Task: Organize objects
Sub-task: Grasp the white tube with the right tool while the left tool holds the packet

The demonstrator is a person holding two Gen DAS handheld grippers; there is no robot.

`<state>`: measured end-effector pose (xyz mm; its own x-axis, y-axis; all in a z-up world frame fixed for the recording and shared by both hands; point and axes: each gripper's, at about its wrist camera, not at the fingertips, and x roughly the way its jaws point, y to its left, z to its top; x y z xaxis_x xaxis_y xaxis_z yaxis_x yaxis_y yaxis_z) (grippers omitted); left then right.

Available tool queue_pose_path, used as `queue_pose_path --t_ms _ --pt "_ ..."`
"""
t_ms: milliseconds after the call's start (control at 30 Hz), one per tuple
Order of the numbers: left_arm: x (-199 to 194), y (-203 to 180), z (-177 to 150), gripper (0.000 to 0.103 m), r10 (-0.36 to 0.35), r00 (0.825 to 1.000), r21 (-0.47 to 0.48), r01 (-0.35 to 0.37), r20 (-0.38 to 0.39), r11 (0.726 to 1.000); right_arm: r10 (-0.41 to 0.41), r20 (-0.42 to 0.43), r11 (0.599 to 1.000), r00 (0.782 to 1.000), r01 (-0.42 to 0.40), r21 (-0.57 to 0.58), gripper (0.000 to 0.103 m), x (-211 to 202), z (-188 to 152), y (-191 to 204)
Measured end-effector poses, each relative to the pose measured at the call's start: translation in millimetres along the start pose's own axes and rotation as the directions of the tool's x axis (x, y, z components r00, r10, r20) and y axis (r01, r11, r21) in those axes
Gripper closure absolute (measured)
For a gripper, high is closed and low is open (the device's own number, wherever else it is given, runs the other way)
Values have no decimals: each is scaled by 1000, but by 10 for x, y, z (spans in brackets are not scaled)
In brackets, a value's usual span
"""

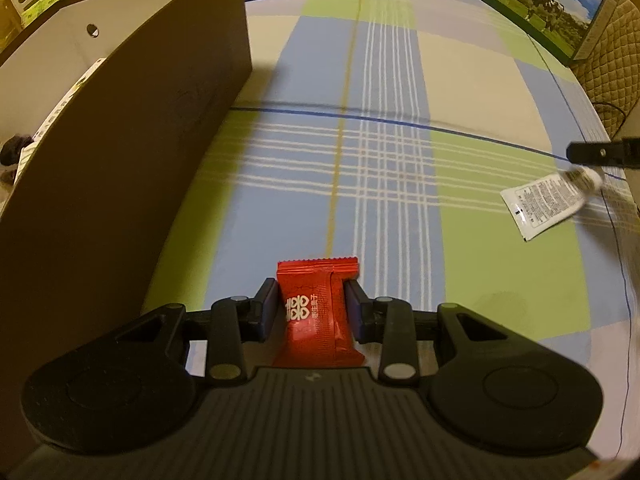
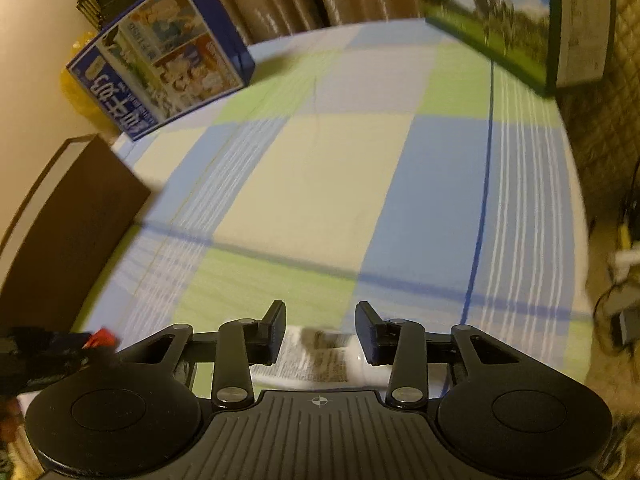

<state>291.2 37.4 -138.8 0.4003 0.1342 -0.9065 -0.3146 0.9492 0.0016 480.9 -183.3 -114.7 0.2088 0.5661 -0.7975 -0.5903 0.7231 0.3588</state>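
My left gripper (image 1: 312, 300) is shut on a red candy packet (image 1: 316, 314) with white characters, held just above the plaid tablecloth (image 1: 380, 152). A brown open box (image 1: 120, 152) stands close on its left. My right gripper (image 2: 320, 328) is shut on a white tube (image 2: 320, 354) with printed text, low over the cloth. In the left wrist view that tube (image 1: 548, 200) shows at the right edge under the right gripper's finger (image 1: 600, 153). In the right wrist view the red packet (image 2: 102, 338) shows at the lower left.
A blue printed carton (image 2: 160, 64) stands at the back left, a large carton with a cow picture (image 1: 532, 4) at the back right. The brown box (image 2: 68, 216) also shows left in the right wrist view. Cables (image 2: 624, 300) lie off the table's right edge.
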Motion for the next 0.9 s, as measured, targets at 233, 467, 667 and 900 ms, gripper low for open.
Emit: queue_pose_path --t_ms 233,467,667,900 --pt "-27 65 -20 72 -10 1000 14 10 -10 1000 105 -59 994 993 -102 47 66 -103 -497 293" --pt "-57 118 -63 72 -32 999 11 32 -21 999 5 -69 985 998 -17 -173 55 -146 -924 856" --pt "-119 121 -176 72 -41 999 14 41 -22 999 -94 -87 938 992 59 -341 55 -112 -1161 1095" --pt "-132 152 -217 72 -42 999 1 42 -5 999 -150 -45 948 988 131 -289 62 -43 -1148 1075"
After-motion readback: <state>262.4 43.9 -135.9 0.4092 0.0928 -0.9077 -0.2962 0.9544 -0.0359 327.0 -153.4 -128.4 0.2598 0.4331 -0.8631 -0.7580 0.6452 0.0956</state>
